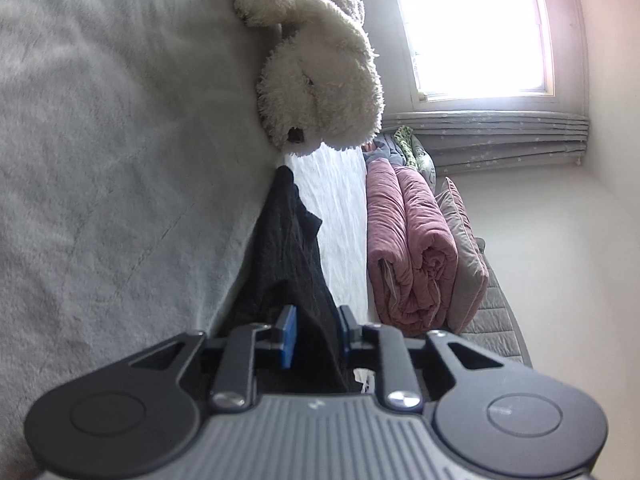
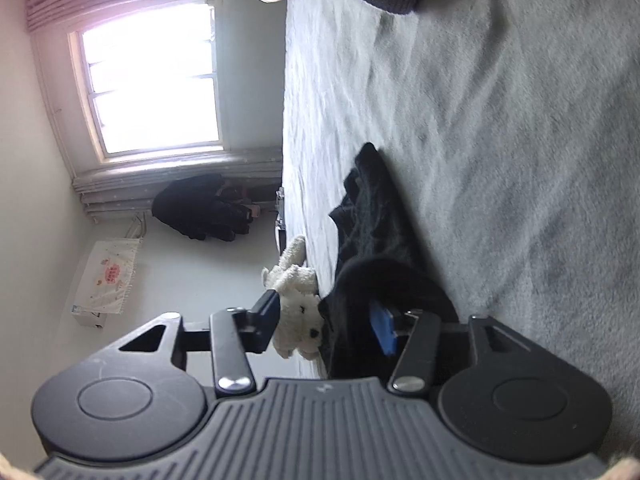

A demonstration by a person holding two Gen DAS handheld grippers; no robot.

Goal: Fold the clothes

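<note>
- The black garment (image 1: 288,256) is dark, soft and rumpled, lying in a narrow, bunched strip on the pale grey bed (image 1: 120,160); in the right wrist view it (image 2: 372,232) runs from a pointed end near the middle of the bed back toward the tool.
- The left tool (image 1: 316,332) has its blue pads (image 1: 289,336) partly closed with black cloth between them; it appears to grip the garment.
- The right tool (image 2: 326,320) stands wide apart; one blue pad (image 2: 383,330) lies against a raised fold of the garment, the other finger clear of it.
- A white plush dog (image 1: 320,76) rests on the bed beyond the garment.
- A folded pink quilt (image 1: 408,248) and pillow (image 1: 464,252) are stacked at the bed's far side, under the window (image 1: 472,24).
</note>
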